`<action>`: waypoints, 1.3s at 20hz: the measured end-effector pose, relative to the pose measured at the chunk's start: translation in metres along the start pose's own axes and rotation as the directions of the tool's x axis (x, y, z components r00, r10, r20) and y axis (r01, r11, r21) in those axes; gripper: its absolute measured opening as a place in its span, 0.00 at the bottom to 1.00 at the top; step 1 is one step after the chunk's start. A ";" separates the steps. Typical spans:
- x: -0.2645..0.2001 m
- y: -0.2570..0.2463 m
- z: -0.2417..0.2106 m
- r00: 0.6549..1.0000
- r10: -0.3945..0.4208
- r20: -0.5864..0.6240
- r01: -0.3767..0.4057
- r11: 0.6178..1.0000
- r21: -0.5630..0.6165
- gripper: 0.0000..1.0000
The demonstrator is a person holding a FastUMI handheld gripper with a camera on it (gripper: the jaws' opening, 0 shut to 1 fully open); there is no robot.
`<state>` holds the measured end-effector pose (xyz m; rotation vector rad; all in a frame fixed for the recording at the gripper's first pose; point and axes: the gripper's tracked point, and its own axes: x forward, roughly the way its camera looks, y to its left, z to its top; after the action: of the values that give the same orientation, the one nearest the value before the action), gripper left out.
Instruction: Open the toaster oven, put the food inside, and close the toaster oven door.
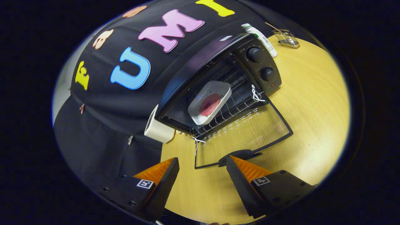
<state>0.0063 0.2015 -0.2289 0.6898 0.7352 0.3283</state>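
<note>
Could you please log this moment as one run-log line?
black toaster oven: door down | white square plate with red food: on rack | gripper: jaws open, empty, near door handle

The black toaster oven [218, 78] stands on the wooden table with its glass door [243, 134] folded flat down, handle [239, 154] just ahead of my fingers. Inside, on the wire rack [237, 103], sits a white square plate [210, 102] holding a reddish round piece of food [210, 104].
</note>
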 end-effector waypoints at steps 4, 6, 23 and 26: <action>-0.002 -0.001 -0.019 0.999 -0.036 -0.022 0.030 0.972 -0.232 0.98; -0.002 -0.007 -0.022 0.997 -0.074 -0.008 0.067 0.937 -0.343 0.98; 0.035 -0.110 -0.059 0.888 -0.460 -0.023 0.359 0.724 -0.589 0.99; 0.045 -0.112 -0.051 0.883 -0.469 -0.007 0.382 0.727 -0.571 0.99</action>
<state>0.0064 0.1651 -0.3551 -0.0775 0.8682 0.1515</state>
